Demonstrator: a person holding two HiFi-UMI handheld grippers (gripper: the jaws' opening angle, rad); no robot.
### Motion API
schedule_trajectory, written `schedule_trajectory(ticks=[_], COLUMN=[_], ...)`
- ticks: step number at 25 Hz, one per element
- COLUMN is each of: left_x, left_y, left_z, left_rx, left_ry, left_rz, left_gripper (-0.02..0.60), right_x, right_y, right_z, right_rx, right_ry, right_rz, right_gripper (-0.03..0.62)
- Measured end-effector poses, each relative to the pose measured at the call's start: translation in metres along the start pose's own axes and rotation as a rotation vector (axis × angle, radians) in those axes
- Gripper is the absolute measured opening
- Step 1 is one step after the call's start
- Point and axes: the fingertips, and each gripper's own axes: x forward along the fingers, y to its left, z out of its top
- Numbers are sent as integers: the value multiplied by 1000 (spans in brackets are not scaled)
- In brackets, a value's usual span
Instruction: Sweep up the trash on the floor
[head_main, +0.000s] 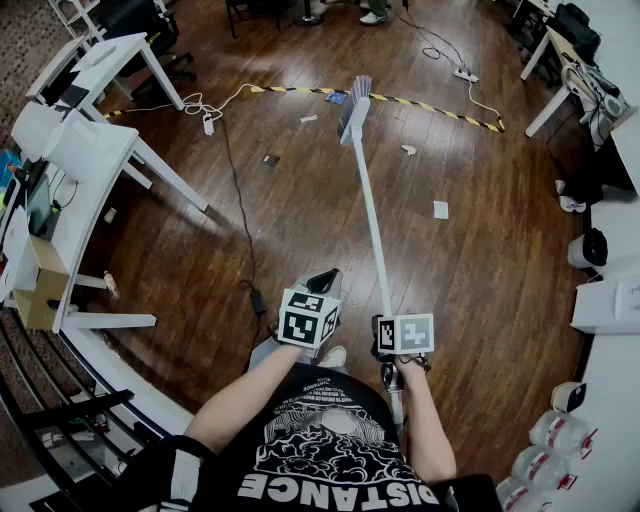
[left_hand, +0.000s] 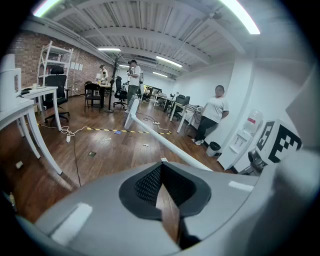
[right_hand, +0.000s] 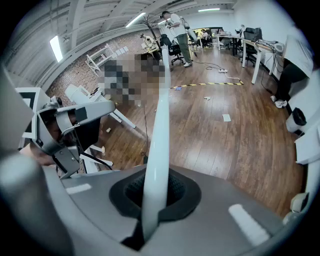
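A broom with a long white handle (head_main: 368, 200) reaches forward over the wooden floor, its bristle head (head_main: 353, 105) down near the striped tape. My right gripper (head_main: 386, 322) is shut on the handle's near end; in the right gripper view the handle (right_hand: 161, 125) runs out from between the jaws. The left gripper (head_main: 325, 277) hangs just left of the handle, shut with nothing in it, and the handle (left_hand: 165, 142) passes its right side. Trash lies scattered: a white paper scrap (head_main: 441, 209), a crumpled bit (head_main: 408, 150), a white strip (head_main: 309, 118) and a dark square (head_main: 271, 159).
White desks (head_main: 100, 150) stand at the left, with a black cable (head_main: 240, 220) trailing across the floor. Yellow-black tape (head_main: 440, 112) crosses the far floor beside a power strip (head_main: 465, 74). Water bottles (head_main: 560, 435) line the right wall. A person (left_hand: 212, 117) stands by a bin (left_hand: 214, 148).
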Motion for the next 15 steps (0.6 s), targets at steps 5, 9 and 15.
schedule_trajectory(ticks=[5,9,15], left_x=[21,38,71], left_y=[19,46,87], left_z=[16,31,55], left_rx=[-23,-42,-66], left_ry=[-7,1,15], left_rz=[6,8,9], left_gripper=[6,5,5], right_x=[15,31,62], right_y=[-5,-2,0], right_z=[25,50,94], right_rx=[-7,-9,-1], right_ry=[22,52,99], right_rz=[4,1,5], right_gripper=[0,0,0])
